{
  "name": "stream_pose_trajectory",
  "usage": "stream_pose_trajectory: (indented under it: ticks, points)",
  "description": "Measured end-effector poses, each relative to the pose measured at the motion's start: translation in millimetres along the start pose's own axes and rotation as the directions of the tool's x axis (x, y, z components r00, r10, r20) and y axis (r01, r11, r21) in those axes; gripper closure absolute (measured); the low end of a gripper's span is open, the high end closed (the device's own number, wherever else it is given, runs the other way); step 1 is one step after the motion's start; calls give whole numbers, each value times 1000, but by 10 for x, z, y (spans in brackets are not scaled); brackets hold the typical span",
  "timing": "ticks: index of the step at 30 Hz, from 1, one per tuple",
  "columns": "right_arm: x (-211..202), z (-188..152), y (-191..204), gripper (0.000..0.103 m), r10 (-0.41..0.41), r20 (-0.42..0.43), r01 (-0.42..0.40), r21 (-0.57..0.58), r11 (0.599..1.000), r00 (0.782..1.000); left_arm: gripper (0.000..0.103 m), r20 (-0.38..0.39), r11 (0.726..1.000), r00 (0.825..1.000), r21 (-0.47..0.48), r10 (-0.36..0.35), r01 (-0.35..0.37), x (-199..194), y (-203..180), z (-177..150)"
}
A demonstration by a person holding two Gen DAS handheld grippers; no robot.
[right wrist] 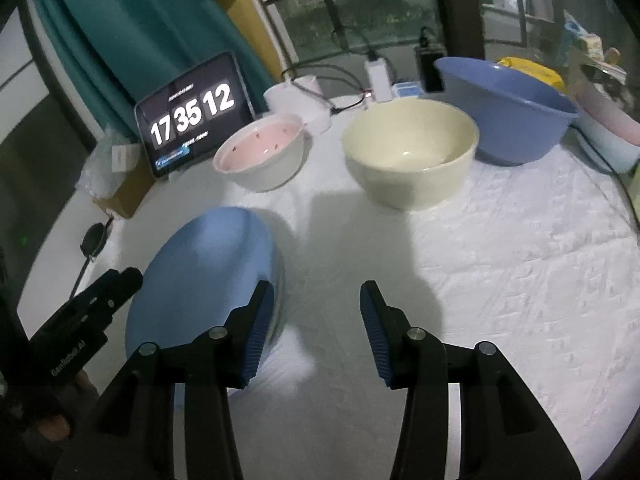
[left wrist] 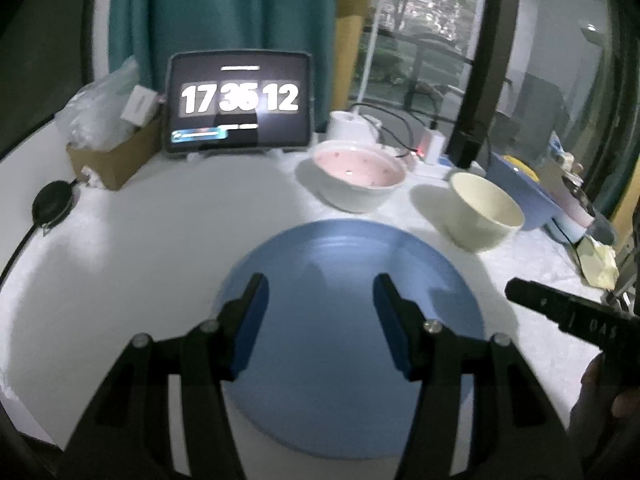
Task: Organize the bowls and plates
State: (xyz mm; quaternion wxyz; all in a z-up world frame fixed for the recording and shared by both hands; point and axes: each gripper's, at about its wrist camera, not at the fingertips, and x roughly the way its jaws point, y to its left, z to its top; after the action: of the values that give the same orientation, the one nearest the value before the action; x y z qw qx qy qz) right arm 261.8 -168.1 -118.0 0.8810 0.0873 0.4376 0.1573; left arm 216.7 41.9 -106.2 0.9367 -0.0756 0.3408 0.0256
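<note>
A white table (right wrist: 500, 280) carries everything. The largest vessel is a blue basin (right wrist: 508, 108) at the far right, with something yellow (right wrist: 532, 70) behind its rim; whether that sits inside cannot be told. Pale tubs (right wrist: 608, 136) stand just right of it.

The blue plate (left wrist: 352, 320) lies flat near the front, with nothing on it. The left gripper (left wrist: 320, 320) hangs over it, jaws spread wide and gripping nothing. The right gripper (right wrist: 316, 320) is also spread wide with nothing between the fingers, over bare table just right of the plate.

Behind the plate stand two bowls, apart from each other. The cream bowl (right wrist: 408, 156) is to the right, in front of the basin, and holds nothing. The pink bowl (right wrist: 260, 156), white outside and pink with small dots inside, is to the left and also holds nothing.

A tablet (right wrist: 192, 120) leans at the back, reading "17 35 12". Left of it a cardboard box (left wrist: 116, 160) holds clear plastic bags and a small white packet. In the right wrist view, the left gripper's body reads "GenRobot.AI".
</note>
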Motion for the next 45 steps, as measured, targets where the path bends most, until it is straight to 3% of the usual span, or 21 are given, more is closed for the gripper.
stream_pose_trajectory:
  ticks: [19, 25, 41, 45]
  points:
    - [-440, 343, -895, 56, -106, 118, 97, 77, 992, 987, 47, 1, 985, 991, 113, -133, 132, 167, -956, 198]
    - [-466, 495, -1104, 56, -138, 145, 127, 83, 988, 980, 47, -16, 977, 983, 106, -184, 184, 303, -1134, 298]
    - [-373, 977, -1590, 56, -227, 221, 193, 167, 967, 948, 47, 5, 967, 978, 148, -208, 205, 590, -1469, 446]
    - [-220, 1044, -1730, 56, -260, 198, 222, 196, 955, 945, 47, -2, 967, 978, 148, -208, 206, 662, -1505, 461]
